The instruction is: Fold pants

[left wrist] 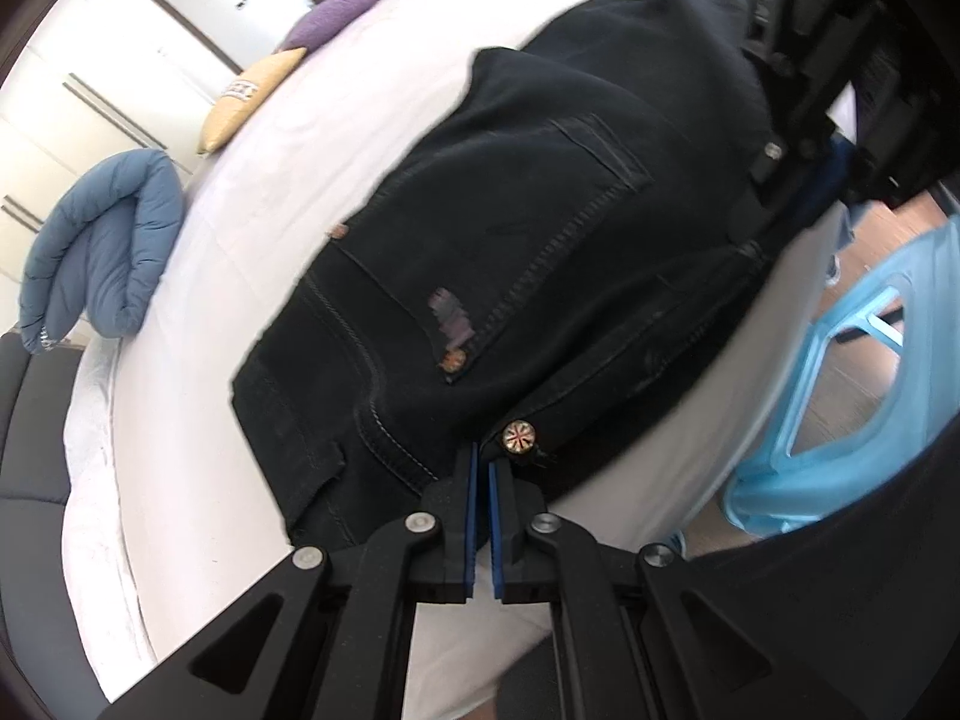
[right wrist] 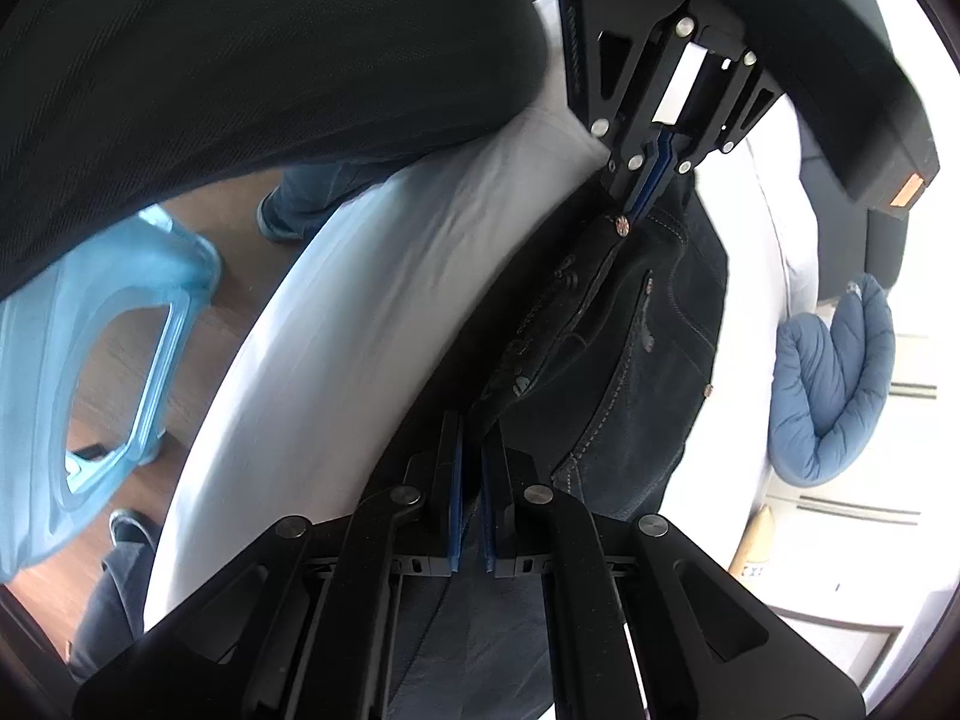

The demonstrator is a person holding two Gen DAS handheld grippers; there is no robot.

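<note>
Black jeans (left wrist: 528, 252) lie on a white bed (left wrist: 198, 372), waist toward me, with a metal button (left wrist: 519, 437) at the waistband. My left gripper (left wrist: 483, 453) is shut on the waistband beside that button. It also shows in the right wrist view (right wrist: 639, 204), pinching the same spot. My right gripper (right wrist: 473, 426) is shut on the other end of the waistband of the jeans (right wrist: 624, 372). It shows in the left wrist view at the top right (left wrist: 774, 60), its fingertips hidden by cloth.
A folded blue quilt (left wrist: 102, 252) lies at the bed's far side, with a tan cushion (left wrist: 246, 99) and a purple cushion (left wrist: 336, 15) beyond. A light blue plastic stool (left wrist: 840, 396) stands on the wooden floor beside the bed. The person's legs (right wrist: 240, 60) are close.
</note>
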